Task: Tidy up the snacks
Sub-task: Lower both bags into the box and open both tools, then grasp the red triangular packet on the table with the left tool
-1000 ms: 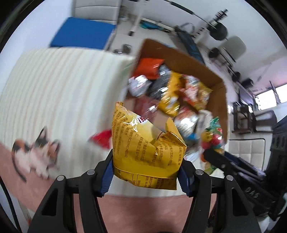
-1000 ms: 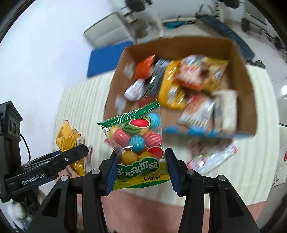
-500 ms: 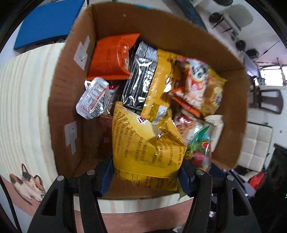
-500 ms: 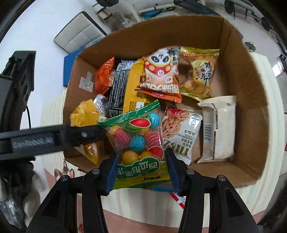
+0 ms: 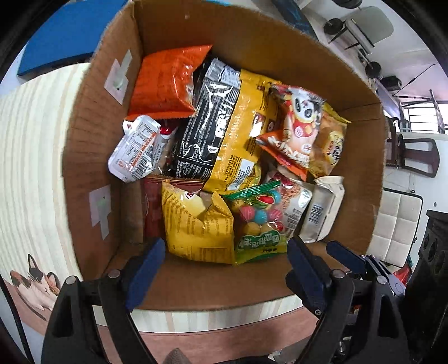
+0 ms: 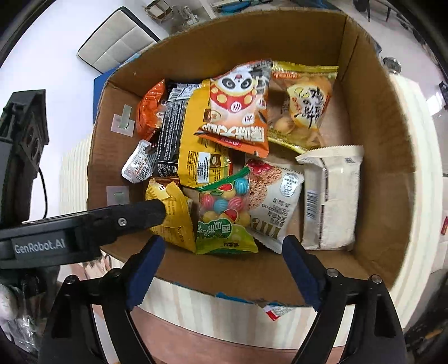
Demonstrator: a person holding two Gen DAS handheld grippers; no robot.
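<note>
On left gripper [image 6: 156,212] arm, lettering reads "GenRobot.AI"

Looks like a home room doubling as workout space. Evidence: black dumbbells & weight plates [image 5: 373,68] on the pale floor past the far edge of the brown cardboard box [image 5: 361,156], beside a grey padded bench [image 5: 372,22]. A flat blue mat [image 5: 64,36] lies on the floor at upper left. White tufted leather seat [image 5: 397,221] and dark wooden chair [image 5: 414,156] stand at right, w/ a bright window [image 5: 422,120] behind. Box sits on a cream striped tablecloth w/ a calico cat print [image 5: 39,282], very domestic. Assorted retail snack packets [image 6: 238,112] fill the box.
</note>
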